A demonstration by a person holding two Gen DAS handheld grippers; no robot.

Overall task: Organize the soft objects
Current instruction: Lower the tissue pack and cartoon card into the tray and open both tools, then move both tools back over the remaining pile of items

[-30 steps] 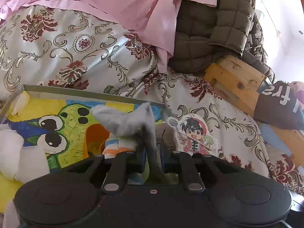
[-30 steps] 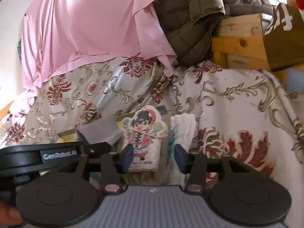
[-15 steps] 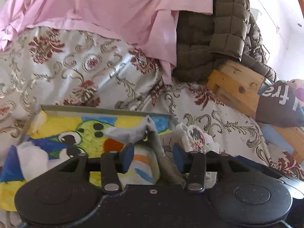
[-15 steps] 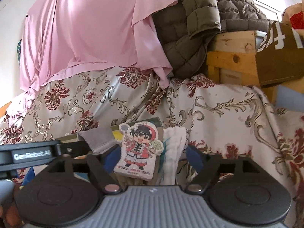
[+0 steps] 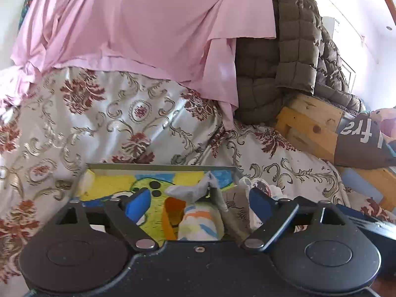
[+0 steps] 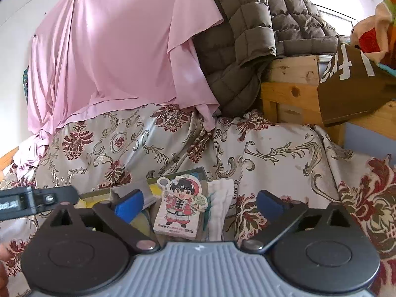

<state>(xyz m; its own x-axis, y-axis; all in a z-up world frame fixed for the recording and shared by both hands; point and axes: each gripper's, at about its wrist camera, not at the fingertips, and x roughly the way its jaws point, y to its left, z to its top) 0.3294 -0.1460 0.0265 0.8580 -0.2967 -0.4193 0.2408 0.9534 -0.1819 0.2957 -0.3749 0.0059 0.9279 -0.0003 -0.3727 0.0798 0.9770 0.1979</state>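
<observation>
Floral bedding (image 5: 148, 123) carried everything. Nearest, the left gripper (image 5: 198, 201) stood spread wide, its jaws having just been opening, pads clear of the grey sock (image 5: 190, 190) it had pinched a second before; the sock lay draped in the tray (image 5: 158, 167), its length running toward the tray's right edge. Likewise just widened, the right gripper (image 6: 199, 204) gaped around the upright cartoon pillow (image 6: 180, 209), untouched. Farther back hung a pink sheet (image 6: 111, 57).

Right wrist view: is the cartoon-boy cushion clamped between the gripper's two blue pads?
No. The cartoon-boy cushion stands free between the pads of the right gripper, whose jaws have just been opening, with clear gaps on both sides.
</observation>
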